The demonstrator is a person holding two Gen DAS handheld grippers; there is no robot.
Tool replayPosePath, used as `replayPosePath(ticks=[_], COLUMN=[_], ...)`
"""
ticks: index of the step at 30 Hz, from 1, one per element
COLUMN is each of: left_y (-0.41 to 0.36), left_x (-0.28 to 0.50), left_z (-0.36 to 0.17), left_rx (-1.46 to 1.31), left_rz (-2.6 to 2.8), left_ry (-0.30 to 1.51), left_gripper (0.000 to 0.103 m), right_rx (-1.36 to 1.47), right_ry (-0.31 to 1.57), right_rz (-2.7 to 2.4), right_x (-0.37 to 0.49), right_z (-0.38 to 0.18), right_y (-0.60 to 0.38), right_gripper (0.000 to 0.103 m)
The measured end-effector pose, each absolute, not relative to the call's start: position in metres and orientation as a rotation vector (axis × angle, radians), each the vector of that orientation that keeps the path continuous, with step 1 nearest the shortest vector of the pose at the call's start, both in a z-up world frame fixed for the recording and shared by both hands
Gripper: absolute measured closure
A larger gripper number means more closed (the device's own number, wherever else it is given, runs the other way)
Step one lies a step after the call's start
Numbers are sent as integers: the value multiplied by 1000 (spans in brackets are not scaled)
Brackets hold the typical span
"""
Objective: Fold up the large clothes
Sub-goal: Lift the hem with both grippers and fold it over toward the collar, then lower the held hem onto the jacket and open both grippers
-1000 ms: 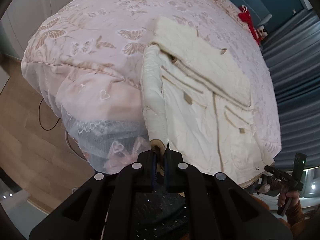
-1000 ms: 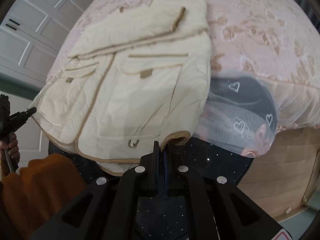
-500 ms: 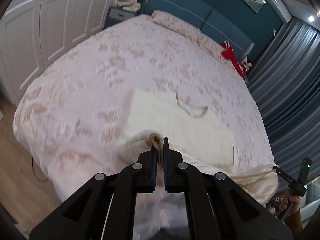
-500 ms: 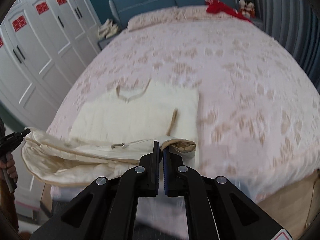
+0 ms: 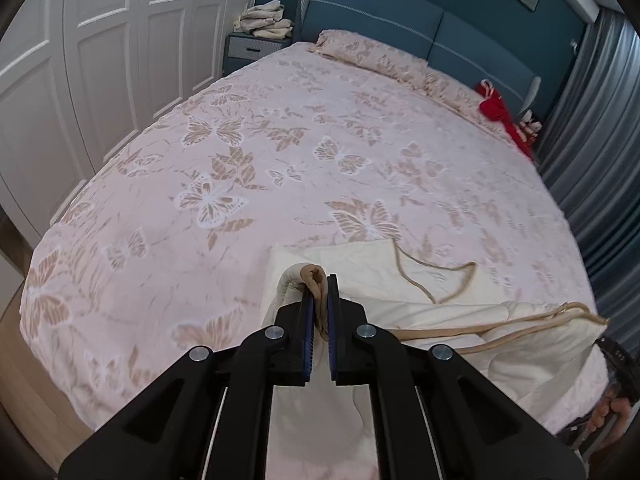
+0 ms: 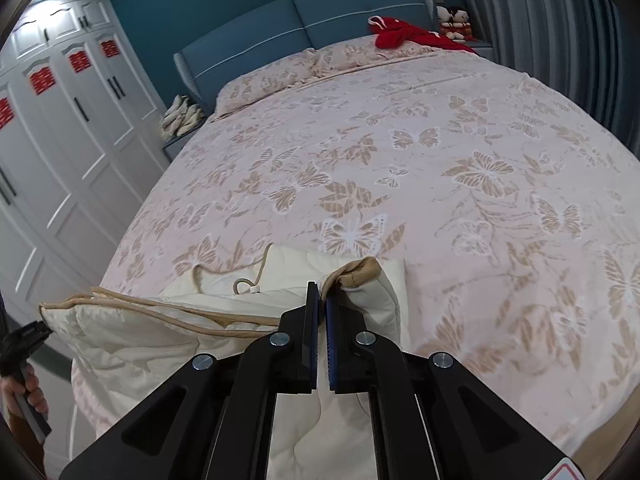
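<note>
A cream quilted jacket with tan trim lies at the near end of the pink butterfly bedspread. My left gripper is shut on one tan-edged hem corner, lifted over the jacket's upper part. In the right wrist view the same jacket shows, and my right gripper is shut on the other tan-edged hem corner. The lifted hem stretches between the two grippers above the collar. The lower jacket body hangs beneath the grippers, mostly hidden.
White wardrobe doors run along the left of the bed. A blue headboard and a pillow stand at the far end, with a red garment and dolls beside it. Grey curtains hang on the right. Folded clothes sit on a nightstand.
Both grippers have carried the jacket's hem up from the bed's foot edge and forward over the jacket toward its collar. The views have tilted up to show the whole bed.
</note>
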State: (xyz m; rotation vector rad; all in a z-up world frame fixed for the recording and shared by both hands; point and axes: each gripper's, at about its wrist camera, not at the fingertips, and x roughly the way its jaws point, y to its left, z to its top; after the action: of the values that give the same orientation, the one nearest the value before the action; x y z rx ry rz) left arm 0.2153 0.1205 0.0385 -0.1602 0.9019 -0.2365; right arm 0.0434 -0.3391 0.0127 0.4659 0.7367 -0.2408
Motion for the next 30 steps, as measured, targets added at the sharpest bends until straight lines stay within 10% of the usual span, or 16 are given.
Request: replayPosePath(ticks=[30], left_y=[51], left_x=[320], left_z=[-123], left_rx=[62], left_rz=[-93], left_ry=[1002], left_gripper=[95], right_rx=[512], right_ry=[869], right_rz=[-388], right_x=[152], right_z=[-141], right_y=[-367], right_gripper=[102])
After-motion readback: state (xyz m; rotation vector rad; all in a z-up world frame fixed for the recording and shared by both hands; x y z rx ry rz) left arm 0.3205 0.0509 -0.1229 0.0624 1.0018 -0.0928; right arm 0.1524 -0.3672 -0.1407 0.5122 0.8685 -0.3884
